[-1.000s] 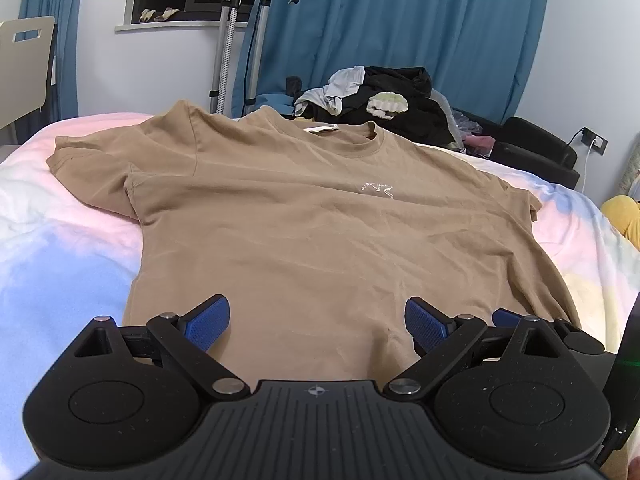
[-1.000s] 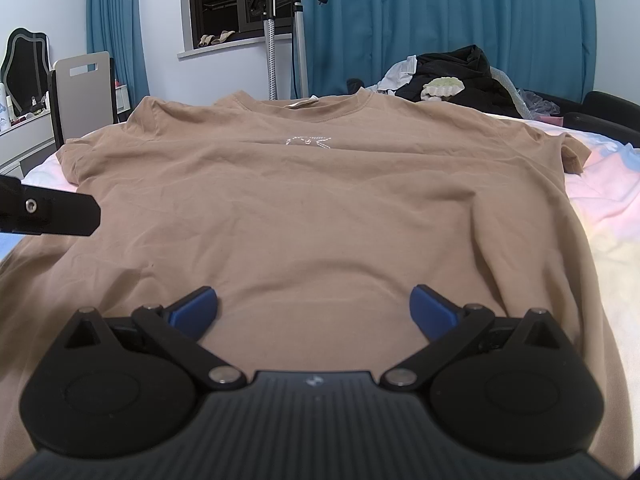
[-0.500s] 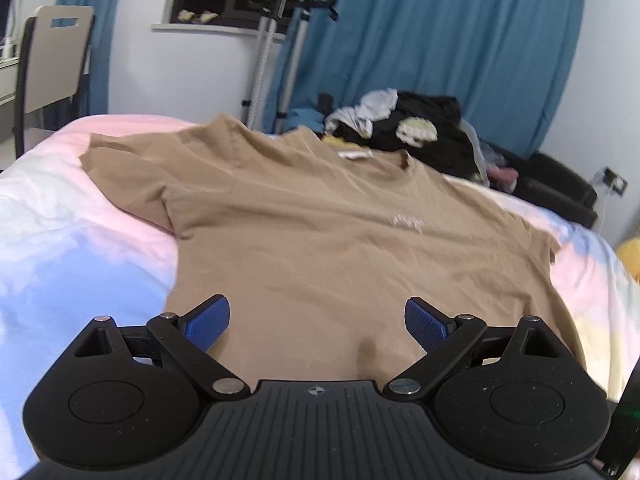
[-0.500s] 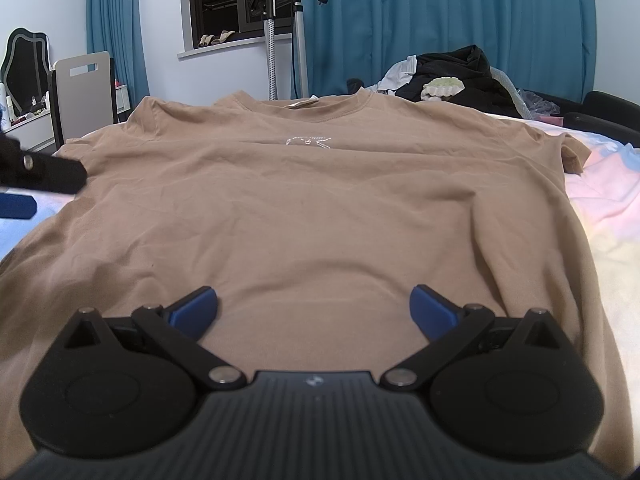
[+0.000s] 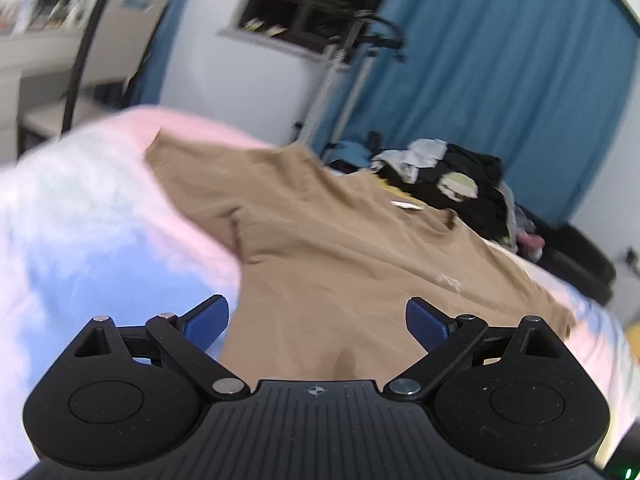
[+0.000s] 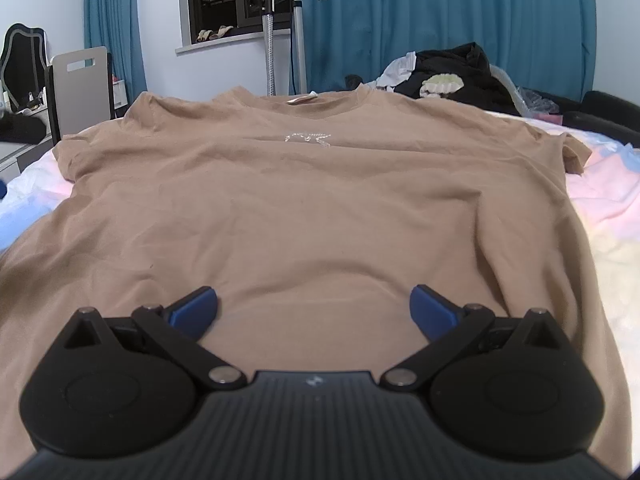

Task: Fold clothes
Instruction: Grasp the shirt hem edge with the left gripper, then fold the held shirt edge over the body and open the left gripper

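A tan T-shirt [image 6: 312, 200] lies spread flat, front up, on the bed, collar at the far end. It also shows in the left wrist view [image 5: 340, 256], tilted and blurred. My right gripper [image 6: 314, 306] is open and empty, hovering over the shirt's lower middle near the hem. My left gripper [image 5: 316, 320] is open and empty, over the shirt's lower left edge, its left fingertip [image 5: 206, 320] over the bedsheet.
The bed has a pastel pink, blue and white sheet [image 5: 100, 232]. A pile of dark and white clothes [image 6: 444, 76] lies at the far end. A garment steamer stand [image 6: 280, 20], a white chair [image 6: 82, 84] and blue curtains stand beyond the bed.
My left gripper has swung left and tilted, so its view now sits at the shirt's left edge and is blurred. The right gripper has stayed still. The shirt has not moved.
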